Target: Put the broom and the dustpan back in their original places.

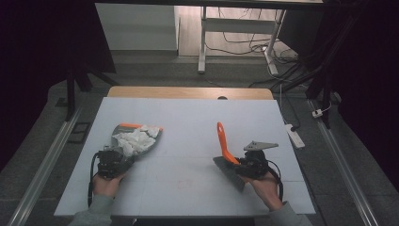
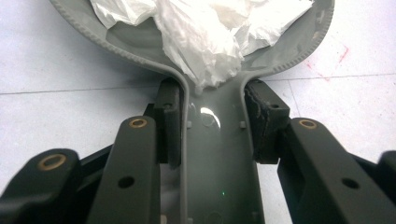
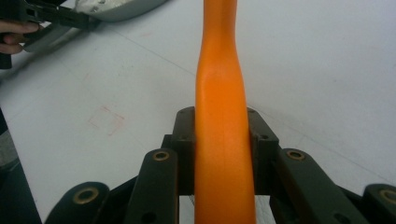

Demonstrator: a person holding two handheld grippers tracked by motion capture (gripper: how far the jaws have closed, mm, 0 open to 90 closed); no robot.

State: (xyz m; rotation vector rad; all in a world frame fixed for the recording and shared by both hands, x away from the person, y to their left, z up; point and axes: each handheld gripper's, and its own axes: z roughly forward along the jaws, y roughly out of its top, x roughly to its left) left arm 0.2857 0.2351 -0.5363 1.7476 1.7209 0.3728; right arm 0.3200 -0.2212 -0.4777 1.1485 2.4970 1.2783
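**Two tools, both already gripped**

Left gripper point(image 1: 113, 162) clamped on the handle of the grey dustpan point(image 1: 136, 139), pan loaded with crumpled white paper point(image 1: 135, 140) and pointing far and a bit right across the white table point(image 1: 188, 117). Right gripper point(image 1: 249, 165) clamped on the brush point(image 1: 225, 146), orange handle standing up, bristles down near the hand. Dustpan well apart, off to the left of the brush. No brands or readable writing anywhere.
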